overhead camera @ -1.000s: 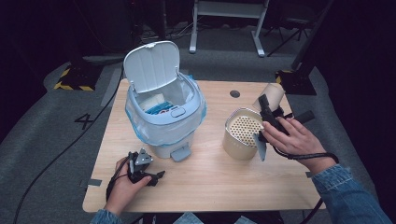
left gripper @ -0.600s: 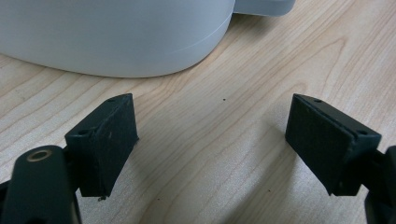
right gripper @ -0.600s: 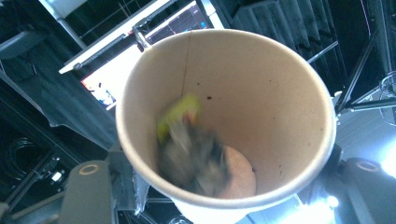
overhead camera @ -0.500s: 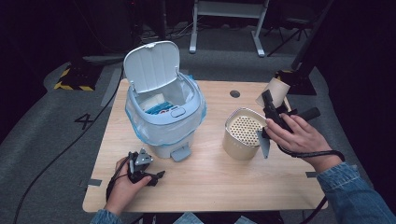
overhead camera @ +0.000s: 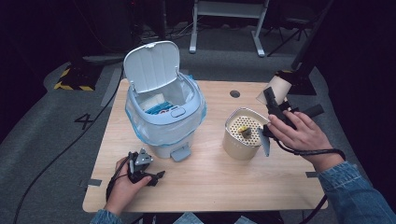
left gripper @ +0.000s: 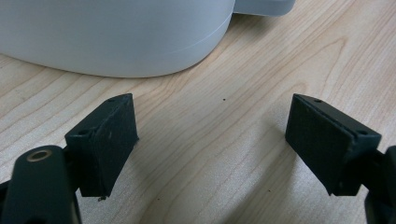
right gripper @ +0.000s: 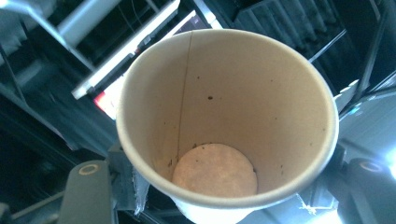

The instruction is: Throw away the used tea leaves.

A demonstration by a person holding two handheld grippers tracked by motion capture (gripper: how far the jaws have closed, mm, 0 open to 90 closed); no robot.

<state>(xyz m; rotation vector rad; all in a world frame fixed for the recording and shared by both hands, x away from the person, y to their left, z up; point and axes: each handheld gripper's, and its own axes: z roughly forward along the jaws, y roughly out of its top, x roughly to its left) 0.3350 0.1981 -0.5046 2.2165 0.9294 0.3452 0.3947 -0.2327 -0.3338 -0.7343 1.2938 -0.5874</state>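
Dim studio floor surrounds the wooden tabletop (overhead camera: 210, 186). Off its far right edge, the right claw (right gripper: 224, 186) pinches a paper cup (right gripper: 224, 121), empty and tipped sideways, just beyond the perforated strainer bucket (overhead camera: 243, 133). To finish well, keep the squeeze gentle while righting it. The left claw (left gripper: 210, 149) rests spread beside the open-lidded bin (overhead camera: 163, 112). A floor marking reads "4" (overhead camera: 83, 120).

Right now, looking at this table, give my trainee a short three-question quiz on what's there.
1. True or false: the white plastic pedal bin has its lid shut.
2. What does the right claw hold: A a paper cup, B a sponge, C a spoon?
3. What lies between the left claw pads?

Key: 1 false, the lid stands open. 2 A, a brown paper cup, empty but for specks. 3 Nothing; bare wooden table.
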